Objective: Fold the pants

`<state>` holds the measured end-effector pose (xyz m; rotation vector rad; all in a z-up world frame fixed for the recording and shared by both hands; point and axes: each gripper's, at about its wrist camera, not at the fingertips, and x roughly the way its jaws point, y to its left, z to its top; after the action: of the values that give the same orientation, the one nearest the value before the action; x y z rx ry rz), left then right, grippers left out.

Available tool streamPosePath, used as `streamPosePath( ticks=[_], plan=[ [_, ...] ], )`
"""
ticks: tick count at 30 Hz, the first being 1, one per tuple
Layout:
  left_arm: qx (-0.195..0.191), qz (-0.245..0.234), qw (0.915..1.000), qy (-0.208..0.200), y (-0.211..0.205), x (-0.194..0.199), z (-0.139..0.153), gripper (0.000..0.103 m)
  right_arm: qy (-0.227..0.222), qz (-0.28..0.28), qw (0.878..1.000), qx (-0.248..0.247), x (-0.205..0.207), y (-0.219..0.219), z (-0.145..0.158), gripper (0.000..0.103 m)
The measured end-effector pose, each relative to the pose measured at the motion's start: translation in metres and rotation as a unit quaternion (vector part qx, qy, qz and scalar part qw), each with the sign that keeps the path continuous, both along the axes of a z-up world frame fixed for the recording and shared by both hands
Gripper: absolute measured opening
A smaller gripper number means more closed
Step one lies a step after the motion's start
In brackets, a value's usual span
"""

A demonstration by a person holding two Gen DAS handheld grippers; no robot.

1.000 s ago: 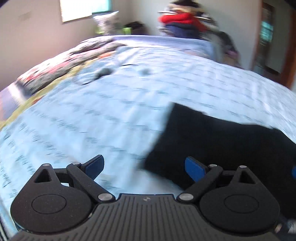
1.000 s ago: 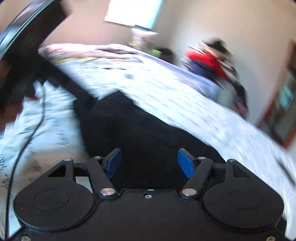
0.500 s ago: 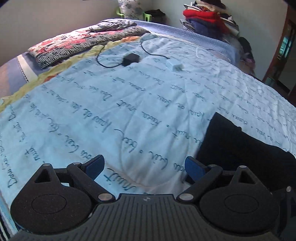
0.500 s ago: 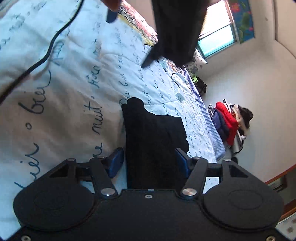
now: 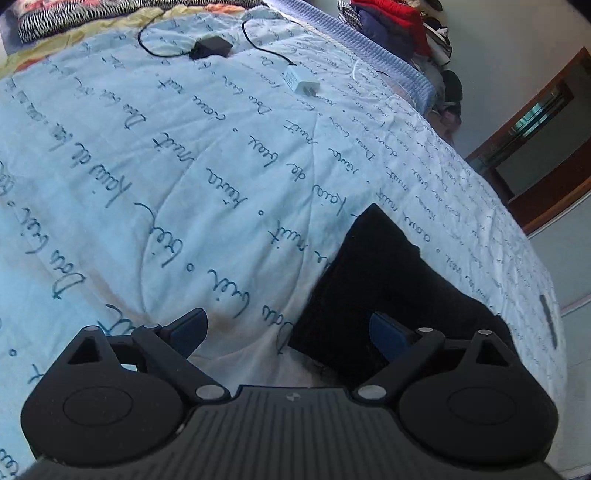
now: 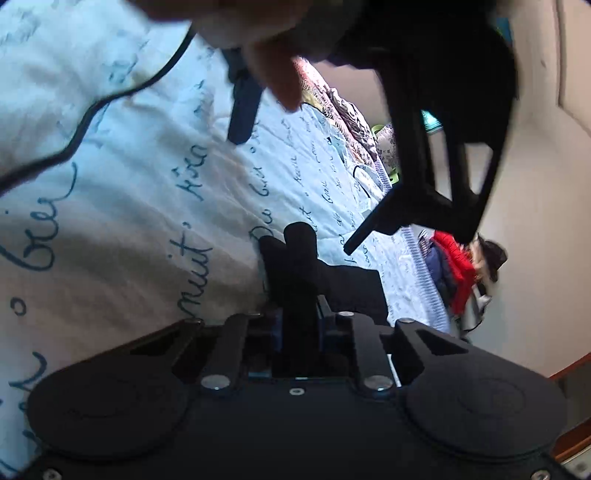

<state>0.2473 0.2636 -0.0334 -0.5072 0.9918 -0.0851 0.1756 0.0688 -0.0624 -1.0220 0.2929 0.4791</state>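
The black pants (image 5: pixel 373 273) lie on a light blue bedspread (image 5: pixel 184 166) with dark script, at the lower right of the left wrist view. My left gripper (image 5: pixel 288 328) is open and empty just above the bedspread, its right finger over the pants' near edge. My right gripper (image 6: pixel 298 325) is shut on a bunched fold of the black pants (image 6: pixel 299 266). The left gripper also shows in the right wrist view (image 6: pixel 424 129), close above, with the hand that holds it.
A black charger with cable (image 5: pixel 210 48) and a white plug adapter (image 5: pixel 301 82) lie on the far part of the bed. A pile of red and dark clothes (image 5: pixel 391 26) stands beyond the bed. A wooden door frame (image 5: pixel 535 147) is at right.
My right gripper has closed on an edge of the pants; it was open half a second ago. My left gripper has moved forward and lower toward the pants.
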Motion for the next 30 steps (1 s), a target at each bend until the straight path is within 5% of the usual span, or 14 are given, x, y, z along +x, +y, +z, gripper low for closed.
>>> streamPosePath(
  ticks=[4,10,13,14,15,17,20,23,25,26,28,30],
  plan=[
    [-0.080,-0.014,0.9967,0.009,-0.003,0.019,-0.004,0.096,0.064,-0.009,0.993,0.103,0.010,-0.026,0.037,0.011],
    [-0.129,-0.020,0.9914,0.007,-0.027,0.049,-0.006,0.097,0.116,-0.018,0.968,0.222,0.020,-0.070,0.078,0.011],
    [-0.143,-0.024,0.9894,0.012,-0.040,0.064,-0.011,0.090,0.134,-0.021,0.956,0.259,0.021,-0.083,0.087,0.010],
    [-0.141,-0.025,0.9895,0.018,-0.043,0.069,-0.013,0.082,0.138,-0.023,0.954,0.264,0.022,-0.085,0.087,0.010],
    [-0.133,-0.020,0.9907,0.022,-0.046,0.071,-0.015,0.055,0.136,-0.024,0.954,0.267,0.026,-0.084,0.084,0.010],
    [-0.100,-0.018,0.9945,0.025,-0.050,0.072,-0.014,0.028,0.129,-0.031,0.957,0.259,0.028,-0.085,0.079,0.011],
    [-0.092,-0.026,0.9952,0.017,-0.048,0.071,-0.014,0.020,0.157,-0.037,0.941,0.298,0.035,-0.100,0.081,0.011],
    [-0.116,-0.029,0.9927,0.015,-0.040,0.069,-0.018,0.028,0.193,-0.052,0.927,0.318,0.041,-0.103,0.080,0.020],
    [-0.132,-0.032,0.9906,0.018,-0.033,0.070,-0.021,0.038,0.176,-0.057,0.943,0.277,0.036,-0.088,0.074,0.034],
    [-0.136,-0.033,0.9899,0.022,-0.031,0.071,-0.022,0.052,0.153,-0.055,0.956,0.246,0.032,-0.076,0.068,0.049],
    [-0.132,-0.037,0.9904,0.018,-0.029,0.073,-0.022,0.078,0.101,-0.044,0.976,0.188,0.020,-0.052,0.055,0.058],
    [-0.115,-0.049,0.9922,0.007,-0.030,0.074,-0.019,0.085,0.074,-0.033,0.988,0.131,0.011,-0.029,0.041,0.059]
  ],
)
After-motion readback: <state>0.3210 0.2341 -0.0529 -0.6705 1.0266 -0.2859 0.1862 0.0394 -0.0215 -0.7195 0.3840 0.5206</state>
